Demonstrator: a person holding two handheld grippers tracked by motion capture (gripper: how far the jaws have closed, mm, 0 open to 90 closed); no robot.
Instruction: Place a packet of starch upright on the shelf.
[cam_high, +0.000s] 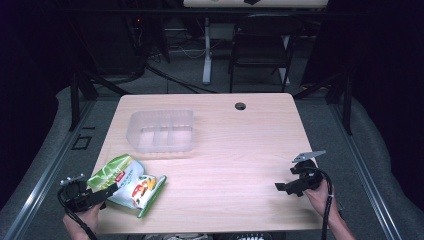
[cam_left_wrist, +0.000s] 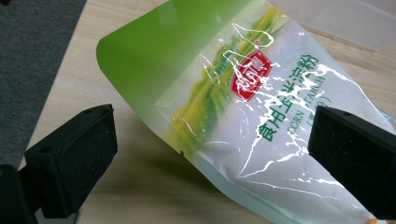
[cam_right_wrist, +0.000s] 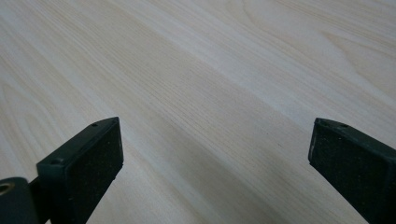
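At the near left corner of the desk (cam_high: 235, 145) lies a green-and-white starch pouch (cam_high: 116, 177), flat and slanted, with a second, smaller packet (cam_high: 145, 192) printed in red and yellow tucked partly under its right side. The left claw (cam_high: 102, 194) comes in from the near left edge with its jaws spread wide; in the left gripper view the pouch (cam_left_wrist: 243, 107) lies between and just beyond the two black pads, and neither pad can be seen pressing it. Farther back on the left stands a clear plastic bin (cam_high: 161, 131) with dividers inside, near the pouch but apart from it. The right claw (cam_high: 285, 187) hovers low at the near right, well apart from the pouch, jaws spread over bare wood. A round cable hole (cam_high: 240, 106) sits near the far edge.
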